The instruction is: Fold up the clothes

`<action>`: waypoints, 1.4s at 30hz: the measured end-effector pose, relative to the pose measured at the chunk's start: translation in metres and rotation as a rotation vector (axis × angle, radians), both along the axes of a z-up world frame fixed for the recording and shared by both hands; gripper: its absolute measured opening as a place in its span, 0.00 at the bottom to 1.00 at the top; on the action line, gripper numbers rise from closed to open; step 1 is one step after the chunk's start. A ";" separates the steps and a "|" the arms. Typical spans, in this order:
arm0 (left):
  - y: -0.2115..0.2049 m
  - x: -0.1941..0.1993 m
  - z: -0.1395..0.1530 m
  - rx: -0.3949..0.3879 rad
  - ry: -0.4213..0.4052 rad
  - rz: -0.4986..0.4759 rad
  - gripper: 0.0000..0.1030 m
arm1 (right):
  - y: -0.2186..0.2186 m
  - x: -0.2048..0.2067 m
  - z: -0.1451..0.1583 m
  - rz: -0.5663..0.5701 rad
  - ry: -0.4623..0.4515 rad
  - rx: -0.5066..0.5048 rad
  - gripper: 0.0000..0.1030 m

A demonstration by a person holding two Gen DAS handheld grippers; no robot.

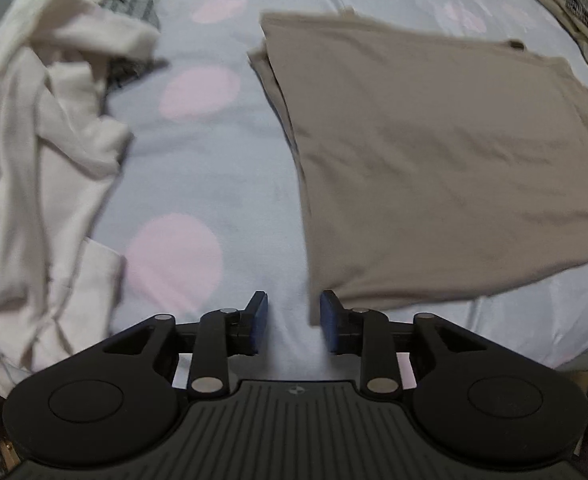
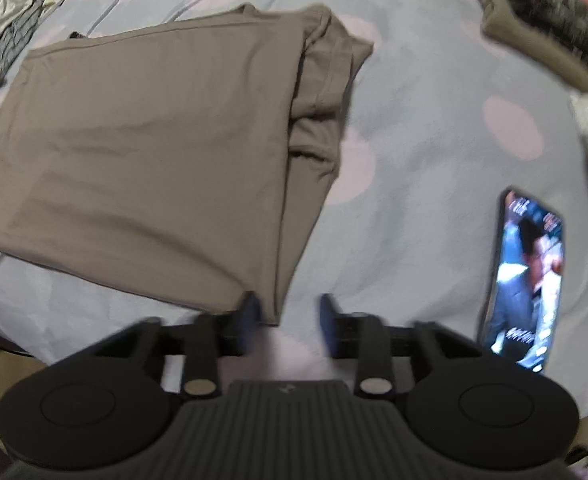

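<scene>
One folded taupe garment (image 1: 446, 160) lies on one pale blue bedsheet (image 1: 214, 168) with pink dots. There is one heap of white clothes (image 1: 34, 140) (how many pieces it holds cannot be told) and one small stack of folded items (image 2: 550, 28). One lit phone (image 2: 530, 280) and two grippers, the left gripper (image 1: 294, 322) and the right gripper (image 2: 288, 320), complete the count.

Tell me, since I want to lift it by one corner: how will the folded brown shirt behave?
The brown shirt looks thin and soft, so it would probably droop and unfold. Its loose layers at one side suggest they could slide apart. Pushed across the bedsheet, it would likely bunch rather than glide.
</scene>
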State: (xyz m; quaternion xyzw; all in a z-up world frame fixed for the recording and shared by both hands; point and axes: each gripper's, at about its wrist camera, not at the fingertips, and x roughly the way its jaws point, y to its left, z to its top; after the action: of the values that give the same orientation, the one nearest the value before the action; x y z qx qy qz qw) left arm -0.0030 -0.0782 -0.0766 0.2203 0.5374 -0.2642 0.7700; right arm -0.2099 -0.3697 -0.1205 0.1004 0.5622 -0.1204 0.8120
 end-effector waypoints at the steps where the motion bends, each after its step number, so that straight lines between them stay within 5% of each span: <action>1: 0.001 0.000 0.005 -0.017 -0.019 0.001 0.27 | 0.002 -0.001 0.004 0.009 -0.024 -0.021 0.41; 3: 0.004 0.003 0.015 -0.080 -0.042 0.021 0.30 | 0.001 -0.003 0.014 -0.006 -0.106 -0.033 0.58; 8: -0.003 0.014 0.032 -0.200 -0.106 0.091 0.43 | -0.011 0.003 0.028 -0.049 -0.250 -0.014 0.60; 13: -0.016 0.011 0.040 -0.171 -0.344 0.147 0.52 | -0.006 0.013 0.033 -0.121 -0.396 -0.049 0.65; 16: -0.017 0.011 0.042 -0.211 -0.409 0.158 0.52 | -0.004 0.018 0.033 -0.123 -0.407 -0.082 0.65; 26: -0.037 0.045 0.031 -0.261 -0.289 0.172 0.52 | -0.030 0.046 0.027 -0.136 -0.351 -0.060 0.67; 42: -0.069 0.086 0.003 -0.240 -0.176 0.182 0.53 | -0.104 0.099 -0.008 -0.256 -0.263 0.225 0.70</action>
State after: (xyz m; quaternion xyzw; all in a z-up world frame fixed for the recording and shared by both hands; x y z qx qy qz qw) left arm 0.0832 -0.1468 -0.0735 0.0994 0.4500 -0.2354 0.8557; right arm -0.1109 -0.4740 -0.1281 0.2760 0.4441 -0.1450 0.8400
